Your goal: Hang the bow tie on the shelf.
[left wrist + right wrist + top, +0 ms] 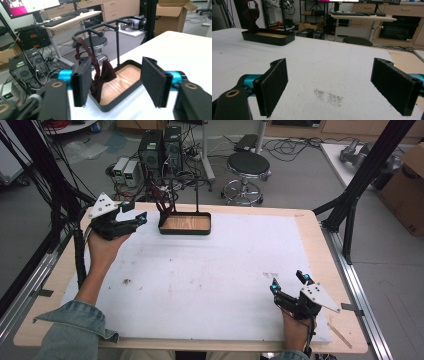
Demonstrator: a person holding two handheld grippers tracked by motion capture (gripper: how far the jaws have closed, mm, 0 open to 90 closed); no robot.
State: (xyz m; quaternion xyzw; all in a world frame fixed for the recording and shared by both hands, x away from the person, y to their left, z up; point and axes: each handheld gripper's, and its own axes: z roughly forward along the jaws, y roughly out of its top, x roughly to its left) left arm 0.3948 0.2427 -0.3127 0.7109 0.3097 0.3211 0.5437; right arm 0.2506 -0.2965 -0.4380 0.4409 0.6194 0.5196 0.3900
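From above, left gripper [134, 213] near the far-left table corner, jaws spread and empty, just beside one black stand [185, 223], its own camera revealing one dark red cloth [101, 75] draped from the rail into the wooden tray, right gripper [289, 282] spread, empty, well apart near the front right.

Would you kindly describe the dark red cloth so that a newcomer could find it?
At the far edge of the white table stands a black rack with a wooden-floored tray. The dark red cloth hangs at its left end, the only soft item there.
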